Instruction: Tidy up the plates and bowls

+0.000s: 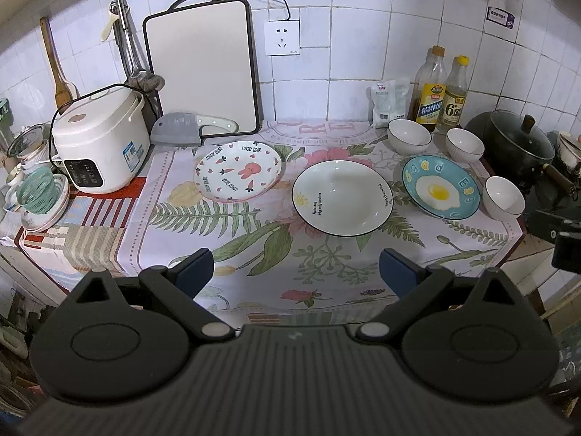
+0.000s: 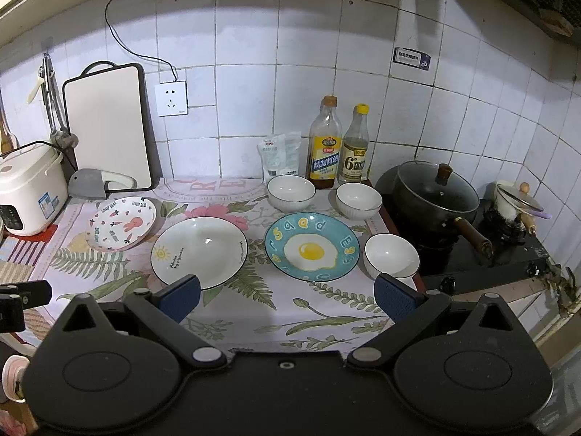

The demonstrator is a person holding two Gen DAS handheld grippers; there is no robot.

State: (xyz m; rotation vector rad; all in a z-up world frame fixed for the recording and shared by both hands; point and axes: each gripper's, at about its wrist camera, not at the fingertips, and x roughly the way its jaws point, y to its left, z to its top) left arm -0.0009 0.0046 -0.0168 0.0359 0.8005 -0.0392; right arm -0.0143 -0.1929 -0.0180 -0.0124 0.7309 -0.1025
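While you hold both grippers, left gripper (image 1: 296, 272) and right gripper (image 2: 287, 294), spread wide with nothing in them, three plates, bunny plate (image 1: 238, 171), white plate (image 1: 342, 198), egg plate (image 1: 440, 186), lie in a row on the flowery cloth (image 1: 254, 250), with three white bowls (image 2: 391, 256) near the egg plate.

The bunny plate (image 1: 238, 171) says "LOVELY BEAR". Right of it, the white plate (image 1: 343, 198) says "Hello day". A bottle (image 1: 452, 96) behind shows "6".
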